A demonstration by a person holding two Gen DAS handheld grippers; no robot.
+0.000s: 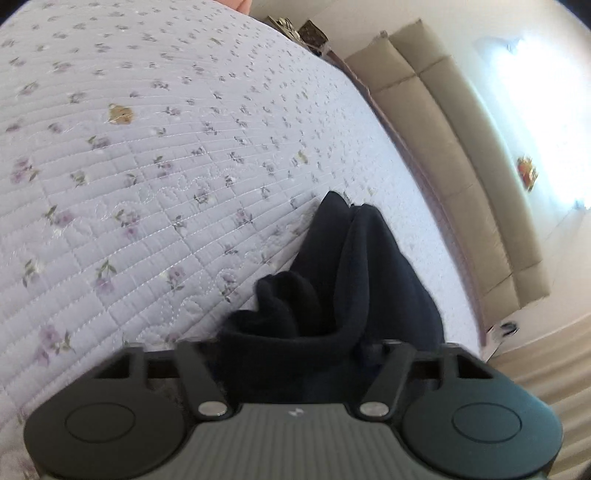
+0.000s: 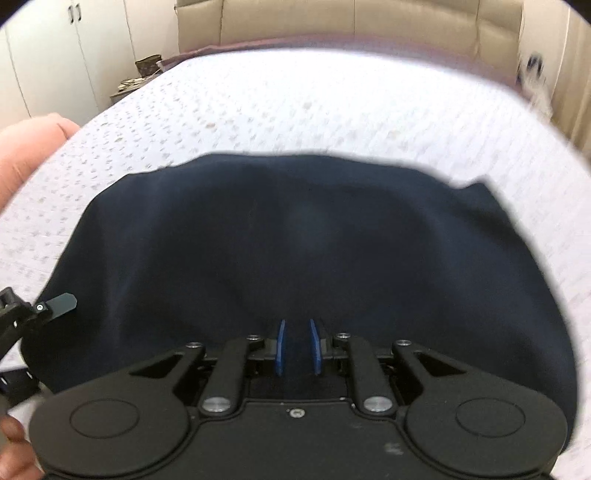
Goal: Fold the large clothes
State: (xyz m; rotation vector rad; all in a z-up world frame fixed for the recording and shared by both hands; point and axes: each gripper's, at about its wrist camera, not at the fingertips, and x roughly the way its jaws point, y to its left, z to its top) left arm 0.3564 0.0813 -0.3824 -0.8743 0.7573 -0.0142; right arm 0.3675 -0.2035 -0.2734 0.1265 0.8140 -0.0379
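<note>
A dark navy garment (image 2: pixel 295 240) lies spread on the bed. In the left wrist view a bunched fold of the same garment (image 1: pixel 332 280) fills the space between my left gripper's (image 1: pixel 295 350) arms and hides its fingertips. In the right wrist view my right gripper (image 2: pixel 297 332) is over the garment's near edge, its blue pads (image 2: pixel 280 343) a small gap apart with dark cloth seen between them. The left gripper's tip (image 2: pixel 61 302) shows at the garment's left edge.
The bed has a quilted lilac floral cover (image 1: pixel 147 166). A beige padded headboard (image 2: pixel 351 18) runs along the far side. White wardrobe doors (image 2: pixel 48 55) and a bag (image 2: pixel 147 64) stand at the far left. A pink pillow (image 2: pixel 26 147) lies at the left.
</note>
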